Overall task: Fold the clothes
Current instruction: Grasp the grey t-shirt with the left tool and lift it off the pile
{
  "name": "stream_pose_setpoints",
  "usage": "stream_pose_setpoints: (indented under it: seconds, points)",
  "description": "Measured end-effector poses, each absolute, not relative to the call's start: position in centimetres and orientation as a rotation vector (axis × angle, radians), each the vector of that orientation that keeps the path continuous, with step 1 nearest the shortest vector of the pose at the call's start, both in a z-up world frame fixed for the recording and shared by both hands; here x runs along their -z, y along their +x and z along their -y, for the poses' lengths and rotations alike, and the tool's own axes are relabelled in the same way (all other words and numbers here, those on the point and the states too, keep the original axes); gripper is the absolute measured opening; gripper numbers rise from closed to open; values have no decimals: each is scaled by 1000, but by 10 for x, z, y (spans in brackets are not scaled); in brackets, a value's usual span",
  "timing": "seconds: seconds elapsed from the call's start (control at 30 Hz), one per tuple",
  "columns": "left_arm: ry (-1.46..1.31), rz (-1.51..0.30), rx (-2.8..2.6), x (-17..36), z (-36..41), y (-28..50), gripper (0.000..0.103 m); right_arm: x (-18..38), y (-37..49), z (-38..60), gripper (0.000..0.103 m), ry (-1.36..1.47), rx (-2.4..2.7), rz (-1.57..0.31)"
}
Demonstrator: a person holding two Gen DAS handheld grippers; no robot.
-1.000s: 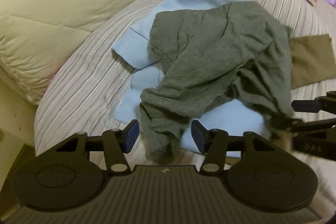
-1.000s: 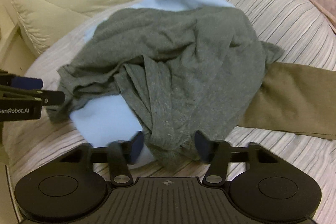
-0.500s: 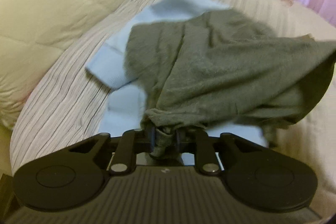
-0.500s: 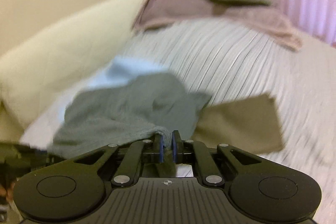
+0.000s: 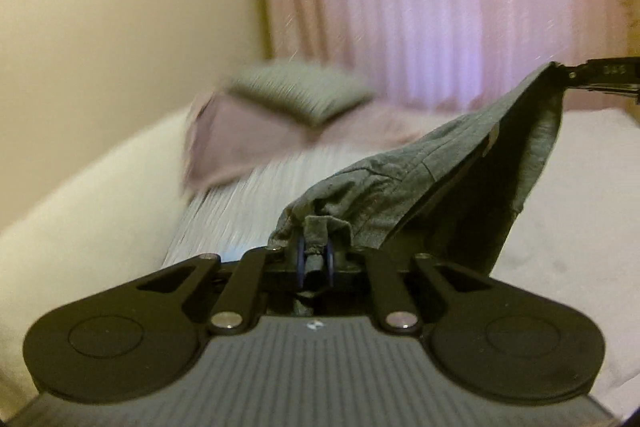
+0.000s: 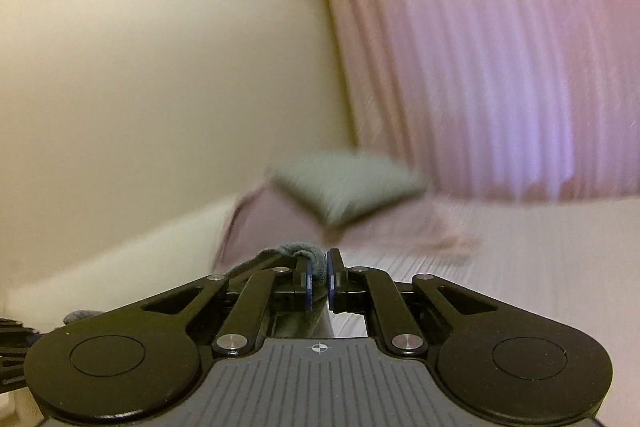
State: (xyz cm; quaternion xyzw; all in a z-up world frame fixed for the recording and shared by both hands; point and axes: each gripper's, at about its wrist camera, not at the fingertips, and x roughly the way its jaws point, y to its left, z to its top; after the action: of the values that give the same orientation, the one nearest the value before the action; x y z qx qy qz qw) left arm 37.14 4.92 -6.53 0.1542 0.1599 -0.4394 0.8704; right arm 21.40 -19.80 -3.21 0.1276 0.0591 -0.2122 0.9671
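Half a second ago both wrist cameras looked down over the bed, with the blue cloth and the olive cloth in sight under the grey garment; now both views have tipped up to the cream wall [image 6: 160, 67] and the pink curtain [image 6: 500, 67], and those two cloths are out of frame. The grey garment [image 5: 420, 183] has come up off the striped bedcover [image 5: 240, 211] and hangs stretched in the air between the two tools.

The left gripper [image 5: 316, 261] is pinched tight on a bunched corner of the garment, the fabric crumpled up just beyond its blue pads [image 5: 301, 263]. From there the cloth runs up and to the right to the right gripper [image 5: 592, 77], which holds the far corner higher, in front of the curtain.

In the right wrist view the right gripper [image 6: 319, 281] is clamped narrow on a grey roll of the same garment [image 6: 296, 251], which trails off to the left of the fingers. Behind the garment, a grey-green pillow [image 5: 300, 95] lies on a mauve blanket [image 5: 240, 143] at the head of the bedcover, both blurred.
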Motion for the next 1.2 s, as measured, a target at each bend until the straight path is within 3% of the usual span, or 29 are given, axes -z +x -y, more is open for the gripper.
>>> stream_pose_setpoints:
  seconds: [0.33,0.47,0.5,0.53,0.57,0.6,0.83,1.03,1.2]
  points:
    - [205,-201,1322,-20,77,168,8,-76,-35,265,6,199,676,125]
    - [125,-355,1397,-14,141,105,13,-92,-124,286,6,171,754,21]
    - [135,-407,1388,-9,156,90,20,-89,-138,294,14,179,770,-79]
    - [156,-454,1372,-2,171,73,27,-87,-152,303,52,186,785,-180]
    - [183,-497,1361,5,183,60,29,-79,-166,309,100,193,808,-267]
    - [214,-538,1351,13,194,48,30,-67,-181,314,103,200,839,-342]
    - [449,-815,1287,79,212,-12,30,18,-289,304,102,350,951,-674]
    - [621,-824,1315,101,186,-67,33,54,-354,253,102,496,988,-781]
    - [723,-752,1346,97,174,-72,36,74,-308,236,102,541,991,-810]
